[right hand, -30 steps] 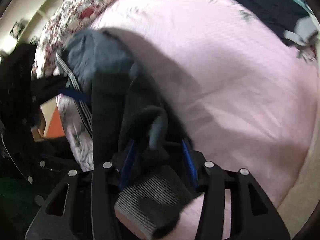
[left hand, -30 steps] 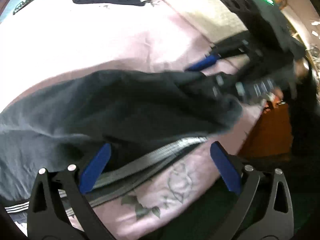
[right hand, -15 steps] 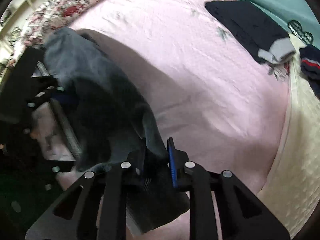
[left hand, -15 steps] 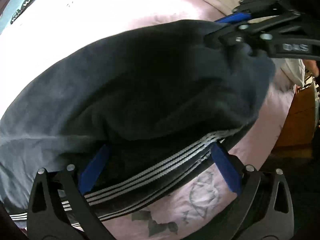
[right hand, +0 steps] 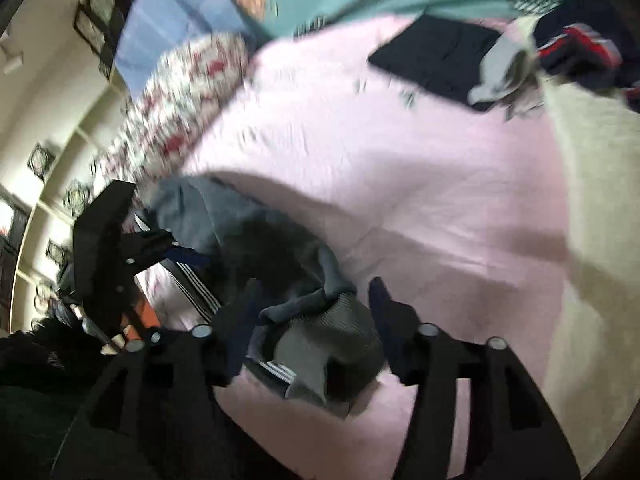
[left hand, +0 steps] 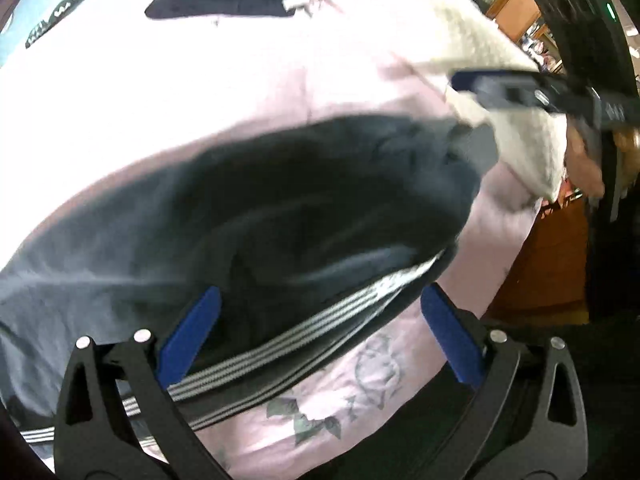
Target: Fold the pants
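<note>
Both claws wide open rn. Left gripper (left hand: 320, 336) straddles the pants (left hand: 280, 208) stripe edge, right gripper (right hand: 314, 312) sits over the cuff, holding nothing.

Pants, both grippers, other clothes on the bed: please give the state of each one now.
pants: folded over, lying bunched on the pink bedspread
left gripper: open, striped edge between its fingers
right gripper: open, cuff between its fingers, not clamped
dark garment: lying flat, far side
</note>
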